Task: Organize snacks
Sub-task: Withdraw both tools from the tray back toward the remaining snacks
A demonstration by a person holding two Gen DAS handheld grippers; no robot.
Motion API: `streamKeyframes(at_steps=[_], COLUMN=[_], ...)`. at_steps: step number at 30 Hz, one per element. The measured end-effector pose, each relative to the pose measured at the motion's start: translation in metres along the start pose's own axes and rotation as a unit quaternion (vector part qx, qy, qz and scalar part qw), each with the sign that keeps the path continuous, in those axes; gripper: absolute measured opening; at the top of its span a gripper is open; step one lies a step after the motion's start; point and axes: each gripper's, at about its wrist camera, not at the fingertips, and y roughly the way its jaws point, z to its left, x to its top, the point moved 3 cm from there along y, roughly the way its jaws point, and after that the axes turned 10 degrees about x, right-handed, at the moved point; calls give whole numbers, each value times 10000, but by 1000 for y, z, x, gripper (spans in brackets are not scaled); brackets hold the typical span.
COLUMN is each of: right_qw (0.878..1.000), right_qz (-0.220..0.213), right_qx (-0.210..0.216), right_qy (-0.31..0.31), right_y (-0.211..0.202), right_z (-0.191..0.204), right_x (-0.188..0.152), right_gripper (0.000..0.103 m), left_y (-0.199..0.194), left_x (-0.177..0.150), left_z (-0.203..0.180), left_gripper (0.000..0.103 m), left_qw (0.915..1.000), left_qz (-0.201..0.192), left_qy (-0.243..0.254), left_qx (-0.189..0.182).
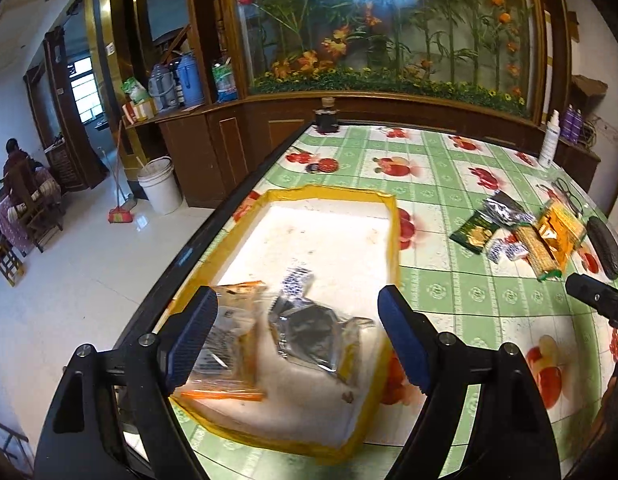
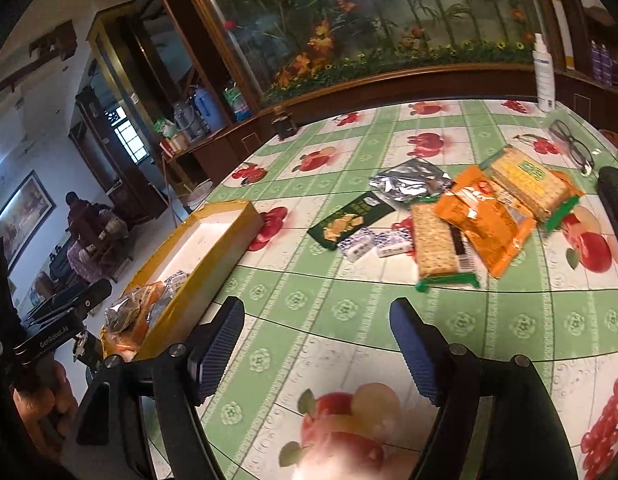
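Both empty, jaws wide: left hand-held gripper (image 1: 297,340) over tray (image 1: 393,240), three packets inside; right hand-held gripper (image 2: 317,352) faces snack pile (image 2: 461,216) on table (image 2: 349,312), probably for next pick.

Black left tool (image 1: 297,340), right tool (image 2: 317,350): blue ribbed pads, silver screws.

The left wrist camera looks steeply down, close over the yellow-rimmed tray (image 1: 391,232) at the table's left edge. The right wrist camera sits further right, low above the tablecloth (image 2: 349,320), facing the snack pile (image 2: 461,216). Both share the tray, the pile and the flower cabinet (image 1: 389,20); motion blur probably softens nearer details.
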Motion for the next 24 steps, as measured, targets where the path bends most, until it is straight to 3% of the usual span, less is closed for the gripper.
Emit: streamKeyframes(at_steps=[9,24], right_qw=[9981,9955], right_qz=[-175,-254], right_qx=[-399,-819], right_qy=[430,399], right_y=[-29,-43], right_z=[-57,-92], right_x=[-7,-1], right_gripper=[78,78], left_y=[-3,5], left_x=[-4,-1], left_z=[-61,-124], left_gripper=[83,83], left_qw=[9969,9871], left_qz=[150,359], left_qy=[519,990], left_qx=[-565,-1202])
